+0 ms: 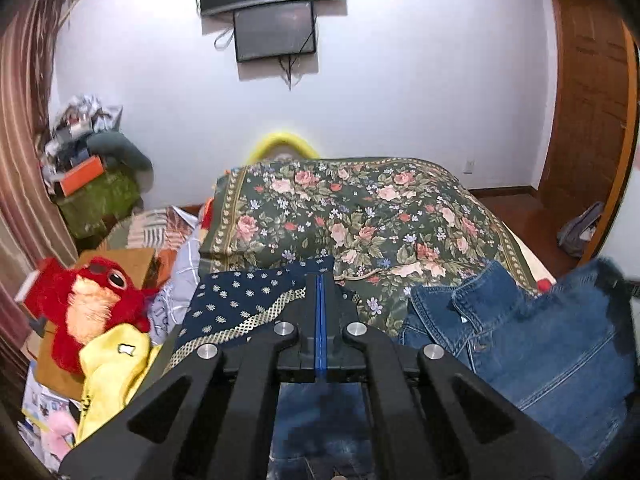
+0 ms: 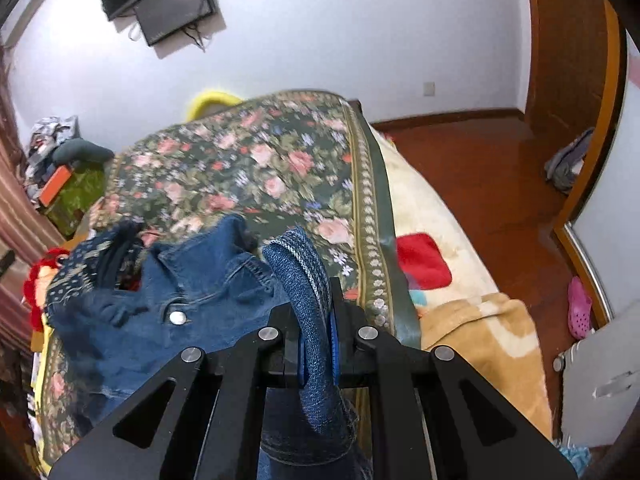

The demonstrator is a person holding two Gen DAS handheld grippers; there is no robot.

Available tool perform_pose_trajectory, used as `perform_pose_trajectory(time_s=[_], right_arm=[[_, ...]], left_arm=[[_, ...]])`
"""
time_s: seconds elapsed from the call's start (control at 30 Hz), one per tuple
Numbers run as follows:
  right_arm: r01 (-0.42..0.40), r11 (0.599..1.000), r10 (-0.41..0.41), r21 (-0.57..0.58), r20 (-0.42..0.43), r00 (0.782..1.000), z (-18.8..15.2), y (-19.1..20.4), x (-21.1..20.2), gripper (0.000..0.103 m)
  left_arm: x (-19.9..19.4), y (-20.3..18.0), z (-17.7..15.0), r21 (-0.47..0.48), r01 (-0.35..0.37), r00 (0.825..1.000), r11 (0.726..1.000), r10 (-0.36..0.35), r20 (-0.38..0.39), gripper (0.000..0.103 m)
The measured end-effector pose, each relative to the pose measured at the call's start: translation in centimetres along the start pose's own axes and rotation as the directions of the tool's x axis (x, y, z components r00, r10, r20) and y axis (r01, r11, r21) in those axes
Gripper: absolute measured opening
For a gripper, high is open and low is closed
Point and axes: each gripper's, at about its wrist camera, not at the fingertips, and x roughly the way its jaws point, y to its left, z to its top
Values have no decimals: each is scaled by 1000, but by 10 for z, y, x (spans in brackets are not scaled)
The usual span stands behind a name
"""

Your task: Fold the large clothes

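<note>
Denim jacket [image 2: 160, 320] held up over the floral bedspread [image 1: 360, 216], a gripper on each side.

Your right gripper [image 2: 316, 316] is clenched on a folded denim edge at the lower centre of its view; the cloth runs up between the jaws and out above the tips, and the collar and a metal snap button [image 2: 177, 317] sit to the left. Your left gripper [image 1: 320, 292] has its jaws pressed fully together at the lower centre of its view, with denim showing below them; you cannot tell from that view whether cloth is pinched. The jacket fills the lower right of the left view, and a navy patterned cloth [image 1: 240, 300] lies at the lower left beside a red plush toy [image 1: 92, 304].
</note>
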Motion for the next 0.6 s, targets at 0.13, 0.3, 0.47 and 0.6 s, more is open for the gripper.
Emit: perform_pose_trajectory(time_s=[0.13,0.3,0.47,0.6], right_arm=[[42,999,-40,32,-69,997,-11,-12,32,8],[88,995,-82,40,-139,987,-30,-30,56,18],[141,990,-136,16,-174,975,-36,-39,49,32],[116,993,-114,4,-142,983,-35,-36,22,51]], left_arm=[[26,7,-6,-1,12,996,1000,-12,-87,0],[47,6,-39,11,28,979,1000,-25,-201,5],[59,3,-69,12,37,951,999,-32,-309,40],[48,-1,-80,16,36,949,999,-29,-315,51]])
